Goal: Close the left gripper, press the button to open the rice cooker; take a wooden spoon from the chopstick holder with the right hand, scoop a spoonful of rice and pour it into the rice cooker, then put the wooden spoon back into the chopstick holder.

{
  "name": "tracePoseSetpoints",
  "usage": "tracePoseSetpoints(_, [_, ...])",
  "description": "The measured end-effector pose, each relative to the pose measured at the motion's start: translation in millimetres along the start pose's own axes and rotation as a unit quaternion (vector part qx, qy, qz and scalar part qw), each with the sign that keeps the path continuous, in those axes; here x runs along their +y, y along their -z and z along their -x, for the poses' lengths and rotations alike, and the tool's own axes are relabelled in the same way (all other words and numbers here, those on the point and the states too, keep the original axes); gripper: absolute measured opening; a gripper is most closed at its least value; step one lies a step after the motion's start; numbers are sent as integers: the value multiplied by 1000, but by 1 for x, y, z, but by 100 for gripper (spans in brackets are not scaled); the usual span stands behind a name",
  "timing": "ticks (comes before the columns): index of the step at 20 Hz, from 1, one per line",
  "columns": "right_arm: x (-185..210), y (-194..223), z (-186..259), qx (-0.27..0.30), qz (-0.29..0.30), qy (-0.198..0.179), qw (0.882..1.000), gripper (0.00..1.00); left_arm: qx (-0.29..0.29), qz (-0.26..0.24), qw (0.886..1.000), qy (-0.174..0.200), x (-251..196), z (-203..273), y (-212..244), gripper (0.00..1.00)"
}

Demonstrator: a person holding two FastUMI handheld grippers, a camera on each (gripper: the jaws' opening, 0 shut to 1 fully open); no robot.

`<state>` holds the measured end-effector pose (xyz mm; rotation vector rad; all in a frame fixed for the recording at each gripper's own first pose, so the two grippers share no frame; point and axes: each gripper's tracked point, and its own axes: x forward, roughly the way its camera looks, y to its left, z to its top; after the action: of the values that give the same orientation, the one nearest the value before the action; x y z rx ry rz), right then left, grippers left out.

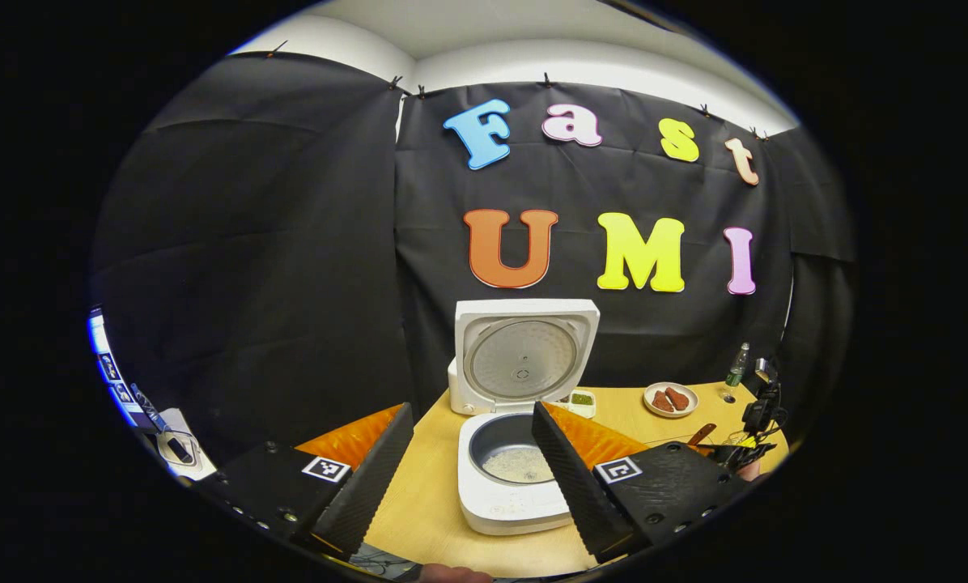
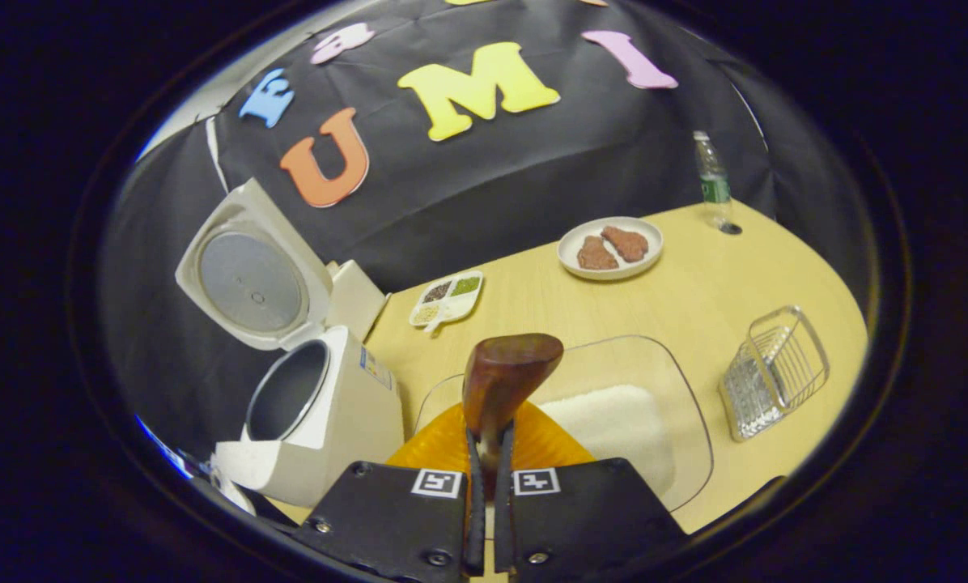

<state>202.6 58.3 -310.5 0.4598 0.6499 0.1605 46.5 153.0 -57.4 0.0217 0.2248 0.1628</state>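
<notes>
Over the tray of rice (image 2: 613, 429), the right gripper (image 2: 488, 478) has its jaws clamped on the wooden spoon (image 2: 504, 380). Rice cooker (image 1: 516, 453) sits open with rice already inside, left gripper (image 1: 472, 461) jaws apart. Looks like next up is returning it to the chopstick holder (image 2: 775, 372).

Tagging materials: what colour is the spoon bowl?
Dark reddish-brown wood; the wooden spoon shows best in the right gripper view.

A pale wooden surface (image 2: 694, 300) carries an open rice cooker (image 2: 322, 413) at nine o'clock, a divided dish (image 2: 447, 298) and a plate (image 2: 611, 248) toward twelve, a bottle (image 2: 715, 182) at one, a wire basket (image 2: 774, 371) at three, and a clear tray of rice (image 2: 613, 421) at six.
</notes>
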Motion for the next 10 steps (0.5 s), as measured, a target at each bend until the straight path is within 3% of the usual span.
tracePoseSetpoints(3, [-9,-1,2,10,-58,-12,998,10,2,3,1000,0,-8,1,-2,94])
tracePoseSetpoints(10, [-41,-24,20,-8,-124,-24,992,10,-3,-5,1000,7,-36,-1,-13,94])
